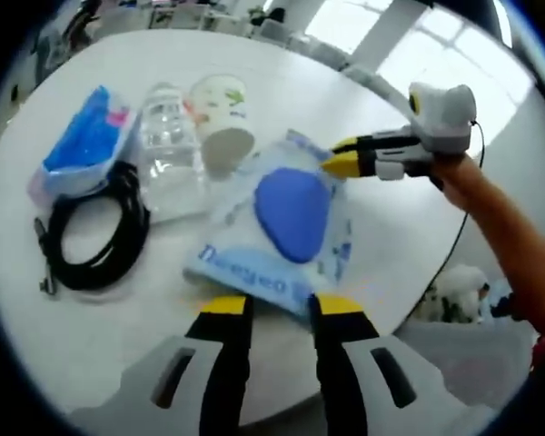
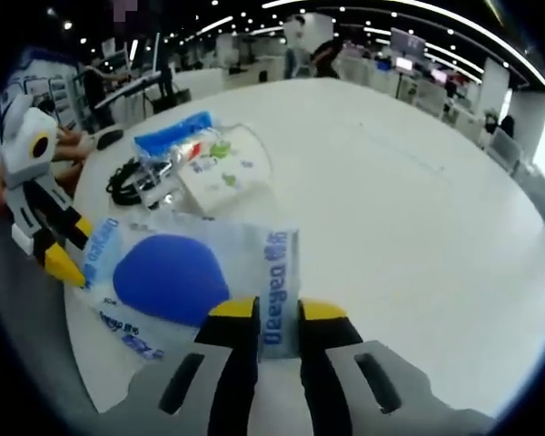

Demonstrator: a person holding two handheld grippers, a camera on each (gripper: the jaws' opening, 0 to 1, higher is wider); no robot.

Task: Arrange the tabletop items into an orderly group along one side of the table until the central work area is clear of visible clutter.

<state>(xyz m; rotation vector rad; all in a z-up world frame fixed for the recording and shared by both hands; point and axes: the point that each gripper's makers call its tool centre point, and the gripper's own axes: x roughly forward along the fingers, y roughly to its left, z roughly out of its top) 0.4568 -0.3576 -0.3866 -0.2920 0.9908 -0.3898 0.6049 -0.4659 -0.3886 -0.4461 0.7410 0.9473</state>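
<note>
A clear plastic bag (image 1: 282, 227) printed in blue, with a blue pad inside, lies at the table's near edge. My left gripper (image 1: 282, 307) is closed to a narrow gap over the bag's near edge. My right gripper (image 1: 343, 155) comes in from the right and pinches the far edge. In the right gripper view the same bag (image 2: 177, 272) runs between the right gripper's (image 2: 279, 313) jaws, and the left gripper (image 2: 70, 245) nips its left edge. Beyond the bag lie a paper cup (image 1: 222, 123) on its side, a clear bottle (image 1: 168, 145), a blue packet (image 1: 86, 145) and a black cable coil (image 1: 100, 236).
The round white table (image 2: 409, 209) has wide bare surface to the right in the right gripper view. A person's forearm (image 1: 500, 218) holds the right gripper. Desks, chairs and people stand in the office beyond the table (image 2: 309, 45).
</note>
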